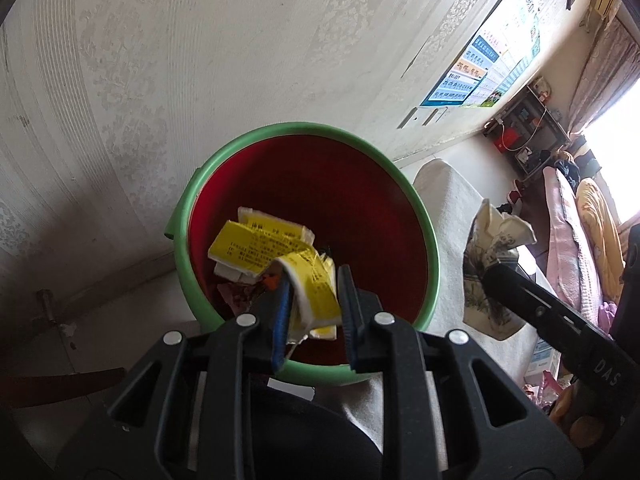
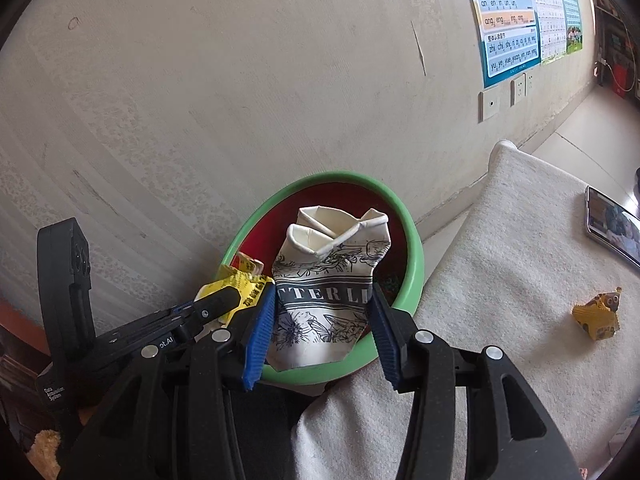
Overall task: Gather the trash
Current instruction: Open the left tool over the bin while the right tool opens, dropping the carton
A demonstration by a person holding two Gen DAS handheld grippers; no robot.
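A red bin with a green rim point(image 1: 424, 216) stands by the wall; it also shows in the right wrist view point(image 2: 416, 264). My left gripper point(image 1: 314, 276) is over the bin's mouth, shut on a crumpled yellow and white carton point(image 1: 316, 296). A second yellow carton point(image 1: 256, 244) lies inside the bin. My right gripper point(image 2: 324, 300) is shut on a crushed white paper cup with black print point(image 2: 324, 276), held above the bin's near rim. The cup and right gripper also appear in the left wrist view point(image 1: 496, 256).
A white cloth-covered surface point(image 2: 500, 280) lies right of the bin, with a small yellow wrapper point(image 2: 596, 316) and a phone point(image 2: 612, 224) on it. The wallpapered wall point(image 2: 240, 100) is right behind the bin. A poster point(image 2: 508, 16) hangs on it.
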